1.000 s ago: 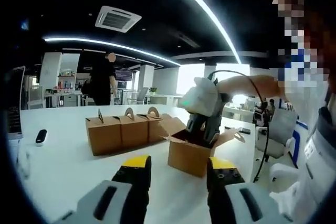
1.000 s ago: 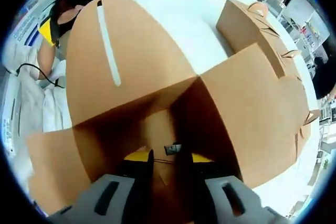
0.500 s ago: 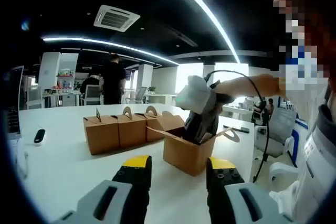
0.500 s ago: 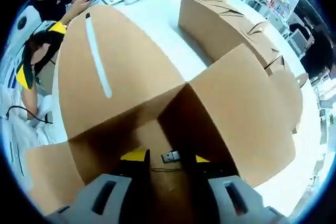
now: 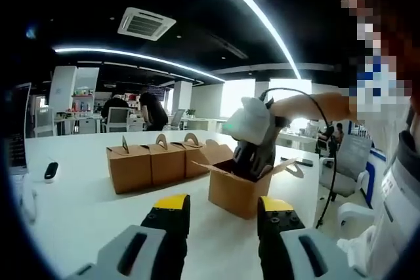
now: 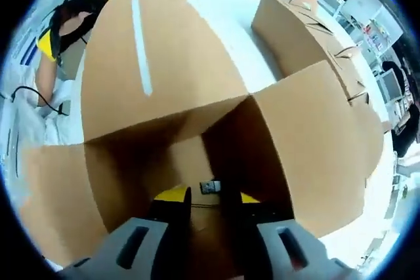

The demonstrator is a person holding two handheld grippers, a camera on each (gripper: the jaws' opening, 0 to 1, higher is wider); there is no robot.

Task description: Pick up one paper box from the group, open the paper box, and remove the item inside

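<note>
Here the work looks to be at the last step: one box (image 5: 240, 188) stands apart from the row of closed boxes (image 5: 157, 162) on the white table (image 5: 79, 208), its flaps spread open, and the right gripper (image 5: 252, 139) reaches down into it from above. In the right gripper view the right gripper's own jaws are deep inside the box (image 6: 164, 83), drawn close together with only a narrow slit between them, and a small metal-tipped item (image 6: 210, 187), perhaps a plug or connector, sits right at their tips with a thin cord trailing beneath. Whether the jaws actually pinch the item or its cord cannot be told, since the tips and the box floor lie in shadow. The left gripper (image 5: 220, 211) hangs near the table short of the open box, jaws apart and holding nothing. The next move probably calls for a firm grip on the item and a straight lift out between the flaps, possibly with the left gripper steadying the box so that it does not rise too. Most of the item's body is hidden by the jaws, and the box's inside corners are too dark to read.
</note>
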